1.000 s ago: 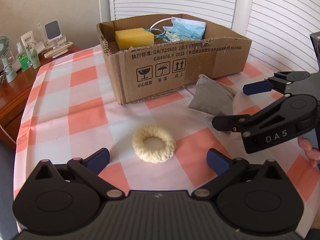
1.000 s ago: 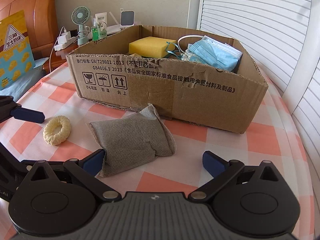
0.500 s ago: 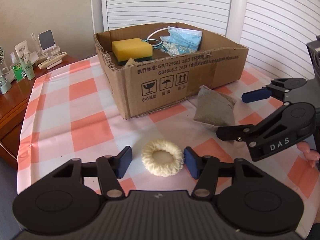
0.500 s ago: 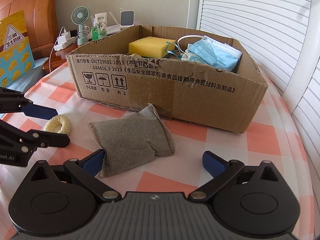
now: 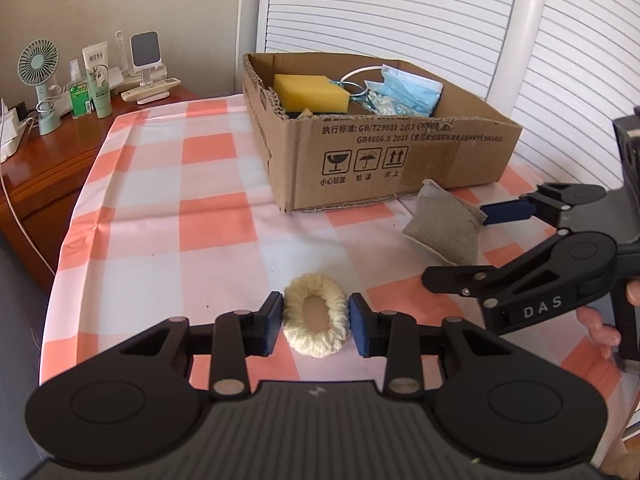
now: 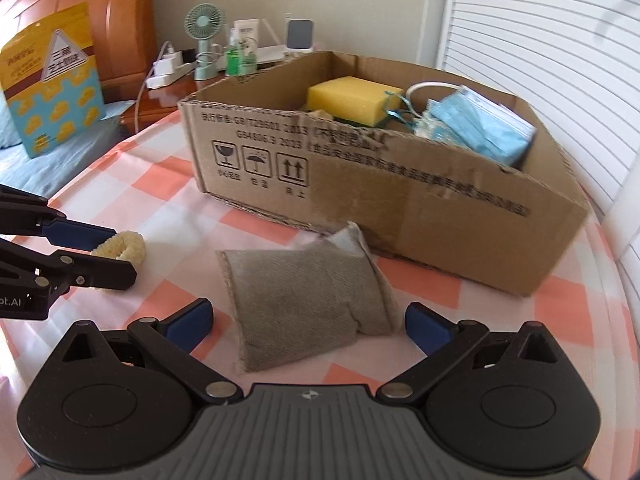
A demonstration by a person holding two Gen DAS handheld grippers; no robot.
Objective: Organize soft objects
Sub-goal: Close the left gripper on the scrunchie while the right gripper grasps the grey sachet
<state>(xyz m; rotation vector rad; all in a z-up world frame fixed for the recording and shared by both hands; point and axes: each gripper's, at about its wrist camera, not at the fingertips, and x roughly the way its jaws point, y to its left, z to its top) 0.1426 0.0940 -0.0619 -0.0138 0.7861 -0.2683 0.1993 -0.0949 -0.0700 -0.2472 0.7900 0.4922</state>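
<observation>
Left wrist view: the left hand-held gripper [image 5: 316,326], angled downward, has just closed its pads onto a cream hair tie [image 5: 315,326]. Right wrist view: the right hand-held gripper [image 6: 308,322] gapes wide astride a grey pouch [image 6: 308,294].

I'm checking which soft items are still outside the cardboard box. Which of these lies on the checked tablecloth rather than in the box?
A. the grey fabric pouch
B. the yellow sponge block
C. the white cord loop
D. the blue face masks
A: the grey fabric pouch lies on the checked tablecloth in front of the brown cardboard box, between the open right gripper's fingers.
</observation>
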